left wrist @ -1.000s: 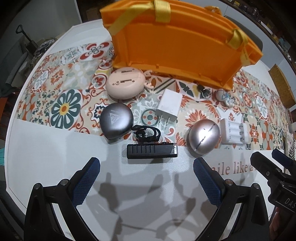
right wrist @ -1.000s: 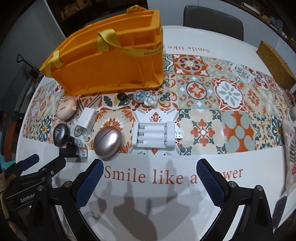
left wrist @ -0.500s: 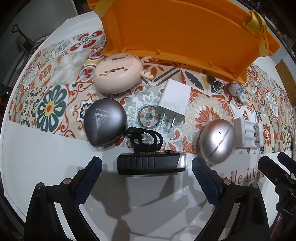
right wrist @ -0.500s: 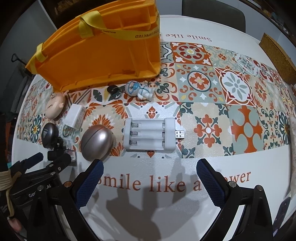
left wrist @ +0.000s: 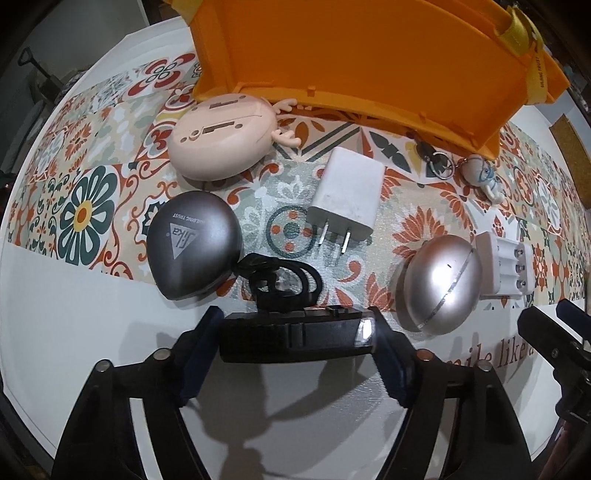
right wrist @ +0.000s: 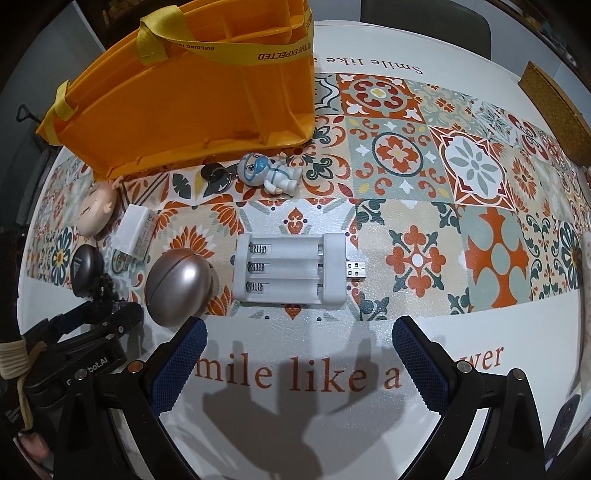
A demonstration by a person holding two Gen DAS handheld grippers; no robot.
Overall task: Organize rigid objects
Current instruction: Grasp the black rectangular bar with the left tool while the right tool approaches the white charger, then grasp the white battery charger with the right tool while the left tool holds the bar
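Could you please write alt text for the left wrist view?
The left gripper brackets a black bar-shaped bike light on the white table, fingers at its ends. Beyond lie a white plug adapter and an orange plastic basket.

The orange bin (left wrist: 369, 55) runs off the top edge of the left wrist view, its rim unseen. The black bike light (left wrist: 295, 334) has both ends behind the left gripper's fingers (left wrist: 201, 354), so contact cannot be told. At the table's far edge, the chair (right wrist: 424, 26) is cropped.
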